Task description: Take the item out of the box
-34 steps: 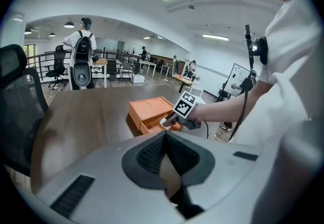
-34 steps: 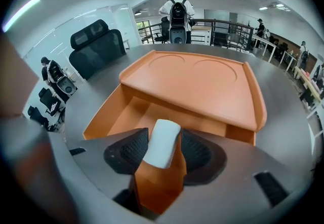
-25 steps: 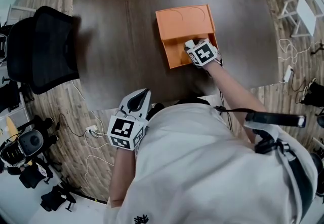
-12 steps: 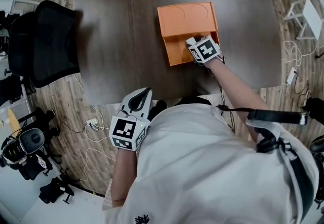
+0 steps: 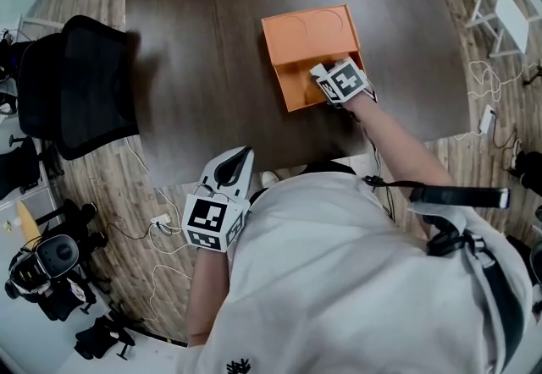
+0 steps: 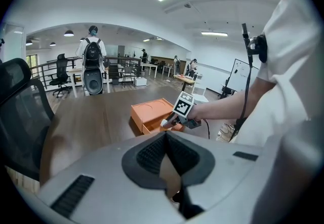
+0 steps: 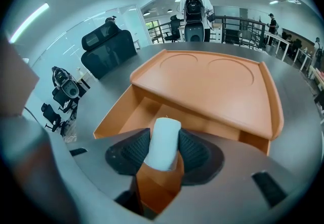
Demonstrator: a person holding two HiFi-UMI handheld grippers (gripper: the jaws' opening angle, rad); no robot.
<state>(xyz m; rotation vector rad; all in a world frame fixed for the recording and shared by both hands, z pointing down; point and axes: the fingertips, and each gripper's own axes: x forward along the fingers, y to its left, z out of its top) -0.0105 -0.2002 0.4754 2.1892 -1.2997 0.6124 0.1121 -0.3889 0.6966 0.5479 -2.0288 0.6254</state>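
An orange box (image 5: 309, 30) lies on the dark table (image 5: 195, 68), its drawer (image 5: 298, 91) pulled out toward me. My right gripper (image 5: 320, 74) reaches into the drawer. In the right gripper view a white cylindrical item (image 7: 164, 142) stands between the ribbed pads (image 7: 135, 151), which touch it on both sides as the jaws are closing. The box lid (image 7: 212, 86) and the open drawer (image 7: 132, 115) lie just beyond. My left gripper (image 5: 235, 159) hangs off the table's near edge by my body, shut and empty. Its own view shows the box (image 6: 149, 112) far ahead.
A black office chair (image 5: 76, 80) stands at the table's left side. Cables (image 5: 157, 224) and camera gear (image 5: 47, 266) lie on the wooden floor near me. White furniture (image 5: 512, 13) is at the far right. A person with a backpack (image 7: 194, 2) stands far behind the table.
The right gripper has stayed in the drawer with hardly any shift. The left gripper has not moved.
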